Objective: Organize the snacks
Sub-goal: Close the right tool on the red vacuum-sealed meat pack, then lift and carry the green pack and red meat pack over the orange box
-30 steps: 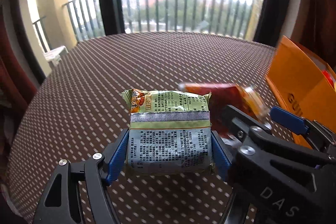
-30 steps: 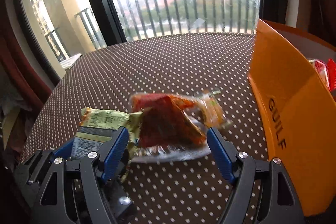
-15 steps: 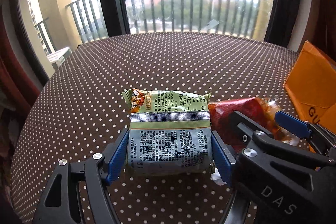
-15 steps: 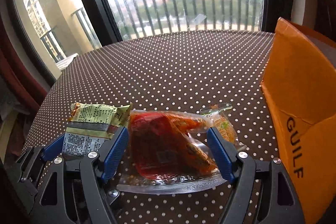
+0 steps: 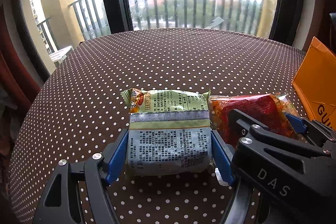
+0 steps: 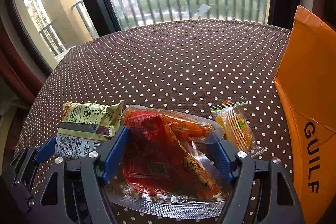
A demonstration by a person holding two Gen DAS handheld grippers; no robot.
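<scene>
While left gripper point(image 5: 169, 152) pinches crinkly green packet point(image 5: 169, 133), right gripper point(image 6: 168, 152) closing around glossy red pouch point(image 6: 166, 152).

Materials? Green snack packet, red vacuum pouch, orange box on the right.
Green snack packet: printed matte plastic film, likely foil-lined; crimped silver seam band.
Red vacuum pouch: glossy clear plastic, embossed sealed rim, contents showing through.
Orange box: looks like cardboard, matte; folded creases and printed black lettering.

Green snack packet point(image 5: 169, 135) flat on table, red pouch point(image 6: 166, 152) beside, yellow candy point(image 6: 236, 125) near.
</scene>
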